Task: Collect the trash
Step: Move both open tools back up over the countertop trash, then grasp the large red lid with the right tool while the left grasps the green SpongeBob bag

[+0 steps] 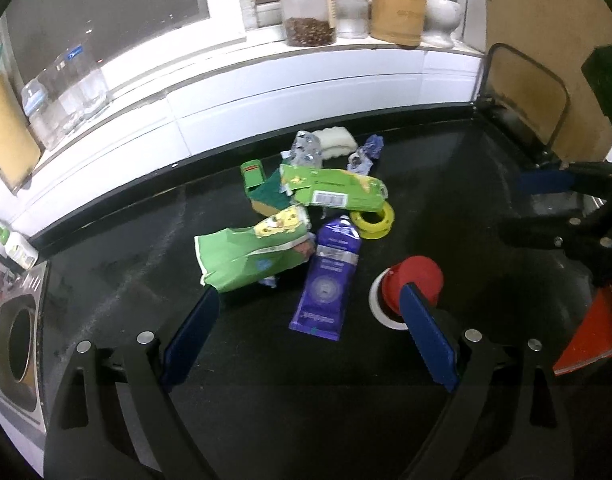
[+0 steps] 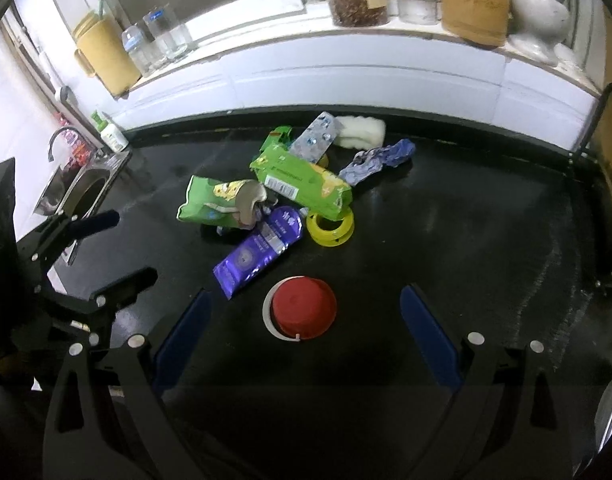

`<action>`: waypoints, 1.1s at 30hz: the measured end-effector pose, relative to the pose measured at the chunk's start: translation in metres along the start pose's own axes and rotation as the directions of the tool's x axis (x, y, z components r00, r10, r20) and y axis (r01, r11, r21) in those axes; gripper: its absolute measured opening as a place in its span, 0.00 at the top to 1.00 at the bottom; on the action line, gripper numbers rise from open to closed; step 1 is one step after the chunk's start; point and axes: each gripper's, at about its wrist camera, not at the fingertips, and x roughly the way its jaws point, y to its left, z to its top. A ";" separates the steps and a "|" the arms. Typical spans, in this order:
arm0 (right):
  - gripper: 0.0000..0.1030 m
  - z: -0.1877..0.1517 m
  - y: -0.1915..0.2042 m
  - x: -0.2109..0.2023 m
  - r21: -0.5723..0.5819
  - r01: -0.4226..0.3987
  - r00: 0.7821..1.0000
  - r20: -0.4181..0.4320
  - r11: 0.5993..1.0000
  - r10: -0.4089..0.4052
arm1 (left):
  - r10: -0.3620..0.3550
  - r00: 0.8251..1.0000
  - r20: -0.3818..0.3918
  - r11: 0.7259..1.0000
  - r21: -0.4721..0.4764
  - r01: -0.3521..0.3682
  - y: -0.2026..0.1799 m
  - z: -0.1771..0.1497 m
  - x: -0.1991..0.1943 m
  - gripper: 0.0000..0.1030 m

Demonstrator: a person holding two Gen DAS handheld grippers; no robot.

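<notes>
Picking the first piece cleanly is the job here, and the red cap looks like the likeliest target: it lies on its side on the black tabletop, apart from the rest, straight ahead at 12 o'clock of the right gripper, whose fingers stand wide apart and hold nothing. A white ring shows at the cap's rim, on its 9 o'clock side. To do this well, I would bring the blue pads down either side of the red body, not the thin rim, and close slowly, since a round cap on its side will probably roll or squirt out.

The left gripper is likewise spread wide and empty. The purple tube lies flat between its fingers at 12 o'clock, and the torn green packet sits at about 11 o'clock, near the left fingertip. A flat tube may be hard to pinch off the surface; gripping it across its width near the crimped end seems safer.

Behind these, the pile holds a green carton, a yellow tape roll touching its lower edge, a crumpled bluish wrapper and a white sponge. No bin is in view, so the drop-off place cannot be told.
</notes>
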 end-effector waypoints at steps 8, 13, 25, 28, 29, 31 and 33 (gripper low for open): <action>0.11 -0.001 0.001 0.040 -0.038 0.016 0.997 -0.081 0.999 -0.019 | -0.013 1.000 -0.019 0.991 0.133 0.015 0.033 0.016 0.051 0.13; 0.11 -0.005 -0.001 0.077 -0.083 0.018 0.987 -0.155 0.996 -0.031 | -0.023 0.999 -0.037 0.949 0.314 0.033 0.041 0.024 0.098 0.14; 0.40 -0.017 0.007 0.152 -0.168 -0.004 0.946 -0.322 0.986 -0.051 | -0.143 0.977 -0.159 0.846 0.492 0.204 0.034 0.035 0.166 0.21; 0.41 -0.014 0.004 0.151 -0.153 -0.019 0.950 -0.311 0.988 -0.030 | -0.151 0.976 -0.156 0.854 0.476 0.209 0.032 0.038 0.165 0.37; 0.41 -0.012 0.003 0.150 -0.150 -0.023 0.952 -0.307 0.988 -0.024 | -0.152 0.976 -0.155 0.864 0.459 0.207 0.033 0.040 0.162 0.38; 0.41 -0.008 0.000 0.144 -0.147 -0.022 0.956 -0.292 0.989 -0.022 | -0.153 0.976 -0.153 0.878 0.433 0.205 0.034 0.042 0.155 0.40; 0.41 -0.004 0.000 0.136 -0.145 -0.018 0.962 -0.271 0.989 -0.022 | -0.151 0.978 -0.148 0.902 0.384 0.197 0.038 0.046 0.146 0.40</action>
